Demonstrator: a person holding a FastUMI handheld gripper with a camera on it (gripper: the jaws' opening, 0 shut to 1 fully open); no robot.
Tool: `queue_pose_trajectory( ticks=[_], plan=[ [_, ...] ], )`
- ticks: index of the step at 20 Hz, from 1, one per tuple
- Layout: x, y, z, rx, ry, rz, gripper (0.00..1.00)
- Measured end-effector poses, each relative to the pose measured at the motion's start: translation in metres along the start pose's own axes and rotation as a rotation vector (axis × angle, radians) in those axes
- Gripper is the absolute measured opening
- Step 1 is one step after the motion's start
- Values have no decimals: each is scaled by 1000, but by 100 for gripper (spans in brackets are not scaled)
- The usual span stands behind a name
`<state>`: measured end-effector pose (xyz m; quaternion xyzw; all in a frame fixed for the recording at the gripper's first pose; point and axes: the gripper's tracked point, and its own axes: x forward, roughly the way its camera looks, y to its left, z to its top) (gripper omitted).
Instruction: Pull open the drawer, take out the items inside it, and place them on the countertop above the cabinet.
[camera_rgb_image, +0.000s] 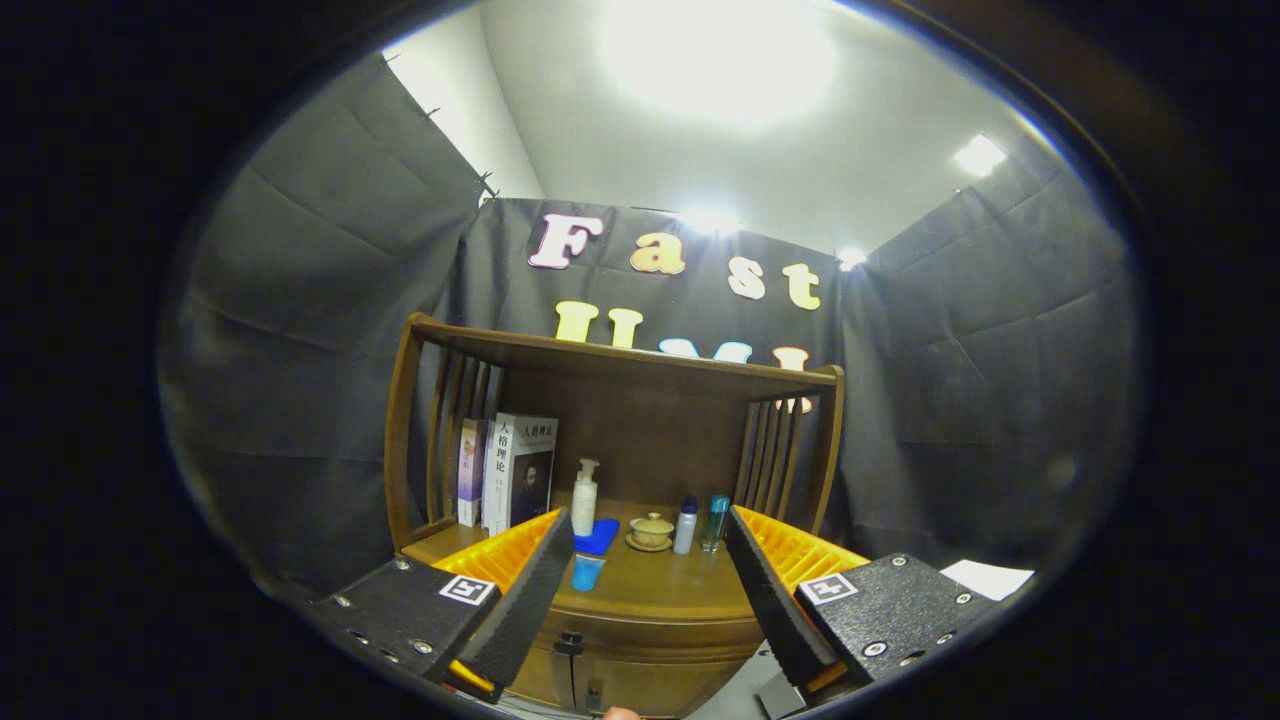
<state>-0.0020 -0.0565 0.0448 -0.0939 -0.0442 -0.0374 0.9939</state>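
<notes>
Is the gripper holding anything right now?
No: the gripper is open, its fingers spread apart with only the cabinet's countertop seen between them, some way ahead.

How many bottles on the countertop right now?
3: a white pump bottle beside the books, and a white bottle and a teal bottle right of the lidded cup. Gripper open, short of them.

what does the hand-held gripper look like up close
The hand-held gripper has two long fingers with finely textured pads, backed by ribbed orange plastic. Each finger sits on a speckled black block with silver screws and a square black-and-white marker tag. The fingers stand apart, open.
</notes>
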Motion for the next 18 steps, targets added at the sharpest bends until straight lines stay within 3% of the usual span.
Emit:
queue_pose_trajectory(
  ticks=[7,14,18],
  plan=[
    [-3,14,-1,-79,10,36,95],
    [-7,24,6,-27,1,52,95],
    [-5,19,3,-63,15,36,95]
  ],
)
